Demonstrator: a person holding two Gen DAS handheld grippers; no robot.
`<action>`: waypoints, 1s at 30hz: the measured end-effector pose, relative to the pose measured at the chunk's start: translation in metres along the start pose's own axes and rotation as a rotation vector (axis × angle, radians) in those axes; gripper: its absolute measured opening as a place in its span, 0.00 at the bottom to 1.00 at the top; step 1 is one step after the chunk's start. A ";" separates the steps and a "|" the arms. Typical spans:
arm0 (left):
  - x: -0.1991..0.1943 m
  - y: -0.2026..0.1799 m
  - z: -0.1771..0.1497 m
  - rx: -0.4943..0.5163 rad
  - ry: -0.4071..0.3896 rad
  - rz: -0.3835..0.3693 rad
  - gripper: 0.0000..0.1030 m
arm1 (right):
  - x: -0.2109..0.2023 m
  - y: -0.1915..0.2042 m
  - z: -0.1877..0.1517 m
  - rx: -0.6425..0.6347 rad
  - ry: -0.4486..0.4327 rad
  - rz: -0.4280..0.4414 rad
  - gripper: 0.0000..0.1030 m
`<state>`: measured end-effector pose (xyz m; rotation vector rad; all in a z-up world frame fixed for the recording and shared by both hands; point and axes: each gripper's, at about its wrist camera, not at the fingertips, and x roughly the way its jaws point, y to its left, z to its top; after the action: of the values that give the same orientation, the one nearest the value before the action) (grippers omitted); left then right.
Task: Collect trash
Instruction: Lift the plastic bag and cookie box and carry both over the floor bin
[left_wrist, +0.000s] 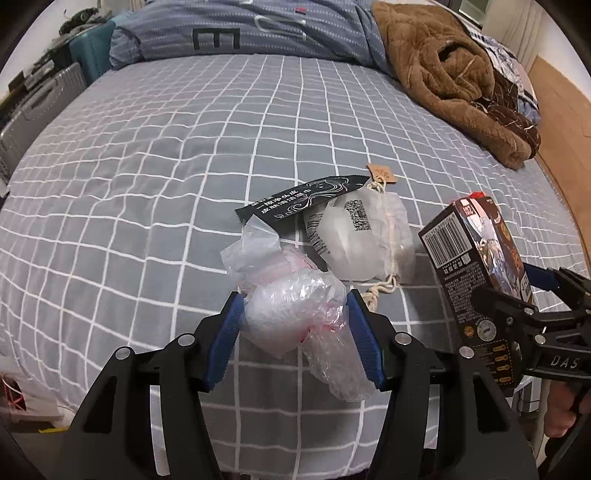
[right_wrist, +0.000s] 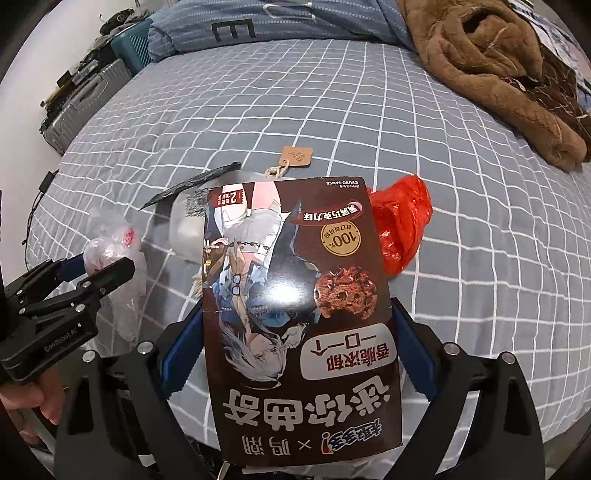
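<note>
Crumpled plastic (left_wrist: 295, 314) clamped in left hand-held gripper (left_wrist: 295, 317).

Crumpled clear plastic bag (left_wrist: 295, 317) lower centre; dark cookie box (right_wrist: 295, 314) upright, filling centre; red plastic bag (right_wrist: 402, 225) right of it; white drawstring pouch (left_wrist: 369, 240) mid-frame.

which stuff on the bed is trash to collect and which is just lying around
Trash: clear plastic bag in left gripper; cookie box in right gripper; red bag; black wrapper; white pouch.
Lying about: brown fleece robe; suitcase.
</note>
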<state>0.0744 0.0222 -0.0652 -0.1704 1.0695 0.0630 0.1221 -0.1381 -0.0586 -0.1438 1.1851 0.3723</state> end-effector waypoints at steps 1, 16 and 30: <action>-0.004 0.000 -0.002 0.000 -0.004 0.001 0.55 | -0.004 0.000 -0.003 0.002 -0.005 0.003 0.86; -0.075 -0.009 -0.033 0.016 -0.062 0.003 0.55 | -0.077 0.015 -0.053 0.035 -0.084 0.012 0.86; -0.111 -0.004 -0.090 0.018 -0.062 -0.008 0.55 | -0.111 0.041 -0.123 0.046 -0.106 0.019 0.86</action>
<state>-0.0563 0.0063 -0.0097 -0.1557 1.0077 0.0513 -0.0361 -0.1605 0.0013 -0.0721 1.0905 0.3647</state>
